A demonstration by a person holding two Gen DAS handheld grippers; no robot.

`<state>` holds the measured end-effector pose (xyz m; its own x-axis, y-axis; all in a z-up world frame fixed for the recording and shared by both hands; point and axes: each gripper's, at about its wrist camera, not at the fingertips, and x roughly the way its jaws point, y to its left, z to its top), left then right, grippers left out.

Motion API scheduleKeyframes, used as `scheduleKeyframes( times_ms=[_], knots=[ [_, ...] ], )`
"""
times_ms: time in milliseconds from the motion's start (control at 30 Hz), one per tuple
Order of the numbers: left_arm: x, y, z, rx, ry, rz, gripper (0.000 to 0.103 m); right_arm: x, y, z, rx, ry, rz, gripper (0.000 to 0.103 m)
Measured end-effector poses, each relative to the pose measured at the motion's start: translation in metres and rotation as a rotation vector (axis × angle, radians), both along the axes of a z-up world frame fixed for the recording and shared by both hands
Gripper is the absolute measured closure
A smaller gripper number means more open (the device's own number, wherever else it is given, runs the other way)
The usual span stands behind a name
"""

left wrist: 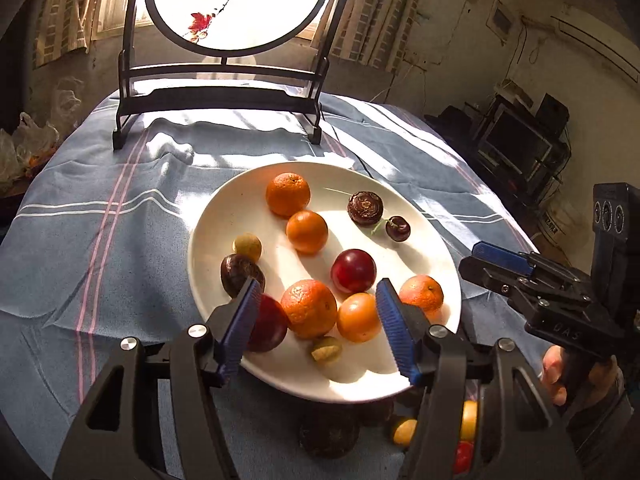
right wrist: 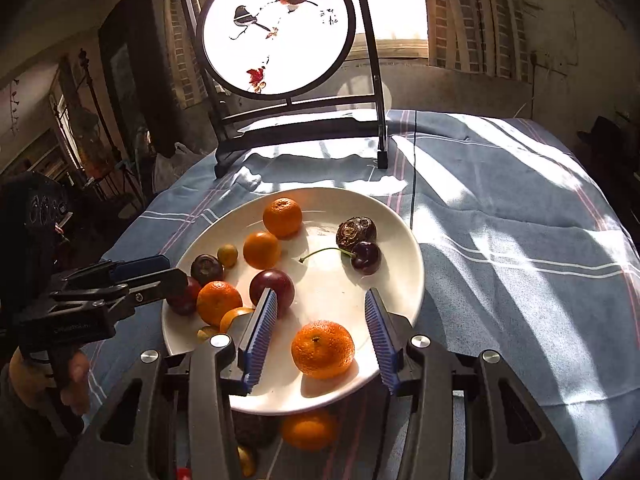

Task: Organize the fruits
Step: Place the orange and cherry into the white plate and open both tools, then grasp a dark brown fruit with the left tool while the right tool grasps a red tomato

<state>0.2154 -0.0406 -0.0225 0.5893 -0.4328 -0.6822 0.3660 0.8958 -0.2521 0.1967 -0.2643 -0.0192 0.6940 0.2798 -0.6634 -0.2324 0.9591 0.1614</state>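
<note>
Plate (left wrist: pixel 208 240): white, on blue striped cloth (left wrist: pixel 100 220) over surface | contents: oranges, plums, cherry (right wrist: pixel 366 258), small fruits | left gripper (left wrist: pixel 316 320): fingers apart, empty, above near rim | right gripper (right wrist: pixel 320 336): fingers apart, straddling orange (right wrist: pixel 322 348), not pressing.

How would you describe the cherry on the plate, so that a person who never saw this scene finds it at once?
Start at the white plate on the blue striped cloth. On its right side, a dark wrinkled fruit lies beside the cherry. The cherry is small, glossy and dark red, and it alone has a long green stem.
</note>
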Motion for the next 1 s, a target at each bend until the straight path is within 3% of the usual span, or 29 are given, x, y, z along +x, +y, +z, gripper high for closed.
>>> scheduleKeyframes(
  times_ms=[167, 333, 533, 833, 900, 1000],
  knots=[
    [-0.051, 0.003, -0.012, 0.140, -0.027, -0.067, 0.041, -0.054, -0.011, -0.008, 0.018, 0.011, 0.026, 0.057],
    [-0.074, 0.006, -0.041, 0.250, -0.013, -0.119, 0.041, -0.097, -0.017, -0.021, 0.028, 0.011, 0.018, 0.057],
    [-0.068, -0.003, -0.056, 0.263, 0.019, -0.152, 0.046, -0.122, -0.020, -0.028, 0.040, 0.011, 0.011, 0.057],
    [-0.043, -0.024, -0.065, 0.311, 0.059, -0.191, 0.045, -0.129, -0.011, -0.030, 0.027, 0.018, 0.042, 0.057],
    [-0.046, -0.023, -0.063, 0.306, 0.050, -0.190, 0.061, -0.131, -0.003, -0.033, 0.012, 0.038, 0.081, 0.057],
    [-0.061, -0.019, -0.059, 0.308, 0.024, -0.182, 0.061, -0.140, 0.016, -0.036, -0.025, 0.056, 0.156, 0.057]
  ],
)
